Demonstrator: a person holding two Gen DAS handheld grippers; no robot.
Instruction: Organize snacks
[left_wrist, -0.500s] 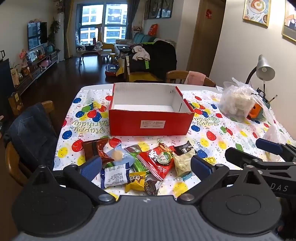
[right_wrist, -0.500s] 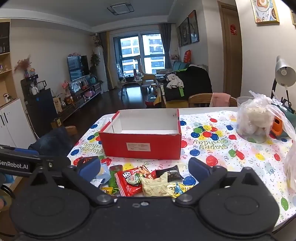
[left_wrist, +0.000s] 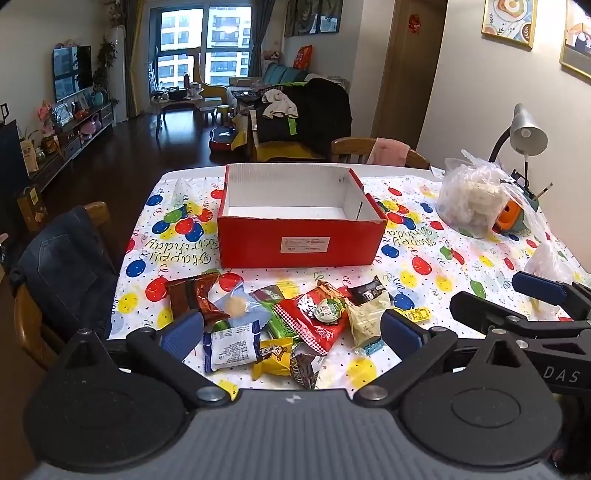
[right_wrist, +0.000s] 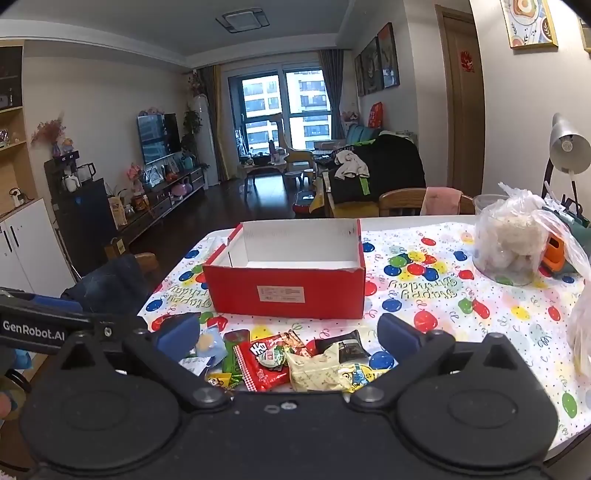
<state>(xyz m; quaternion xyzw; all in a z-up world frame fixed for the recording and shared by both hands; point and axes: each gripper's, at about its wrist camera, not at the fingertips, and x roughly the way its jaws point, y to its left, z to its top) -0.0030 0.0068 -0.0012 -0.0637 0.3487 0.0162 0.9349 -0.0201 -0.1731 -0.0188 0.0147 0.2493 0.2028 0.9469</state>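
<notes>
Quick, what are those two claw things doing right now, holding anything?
Left gripper: jaws wide open, holding nothing, above the snack pile.
Right gripper: jaws wide open, holding nothing.

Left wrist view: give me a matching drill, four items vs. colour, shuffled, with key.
Items:
1. box
2. big wrapper in the middle of the snack pile
3. small packet at the near edge of the pile
4. desk lamp shade

Colours:
A. yellow
B. grey
C. red outside, white inside
D. red with a white checked edge

Pairs: 1-C, 2-D, 3-A, 4-B
</notes>
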